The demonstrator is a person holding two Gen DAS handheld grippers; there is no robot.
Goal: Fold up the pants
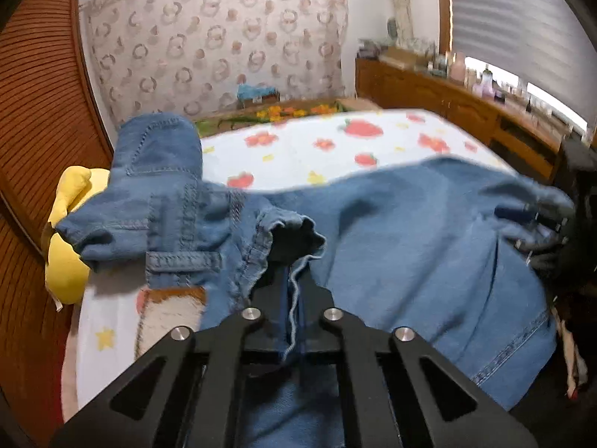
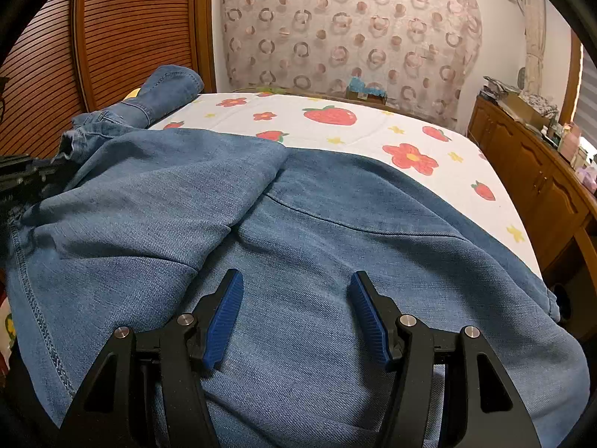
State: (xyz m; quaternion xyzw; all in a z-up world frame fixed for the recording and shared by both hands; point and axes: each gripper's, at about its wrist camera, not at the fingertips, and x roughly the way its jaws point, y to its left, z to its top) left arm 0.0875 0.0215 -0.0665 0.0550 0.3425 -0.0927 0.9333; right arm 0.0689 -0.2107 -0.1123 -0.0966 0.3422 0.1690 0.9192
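Blue denim jeans lie spread over the bed, one part bunched up at the far left. My left gripper is shut on a gathered edge of the jeans; cloth drapes over its fingertips and a loose thread hangs between the fingers. In the right wrist view the jeans fill the foreground, with one layer folded over at the left. My right gripper is open just above the denim, with nothing between its blue pads. The left gripper's black frame shows at that view's left edge.
The bed sheet is white with strawberries and flowers. A yellow plush toy lies at the bed's left edge beside a slatted wooden door. A wooden dresser with bottles runs along the right. A patterned curtain hangs behind.
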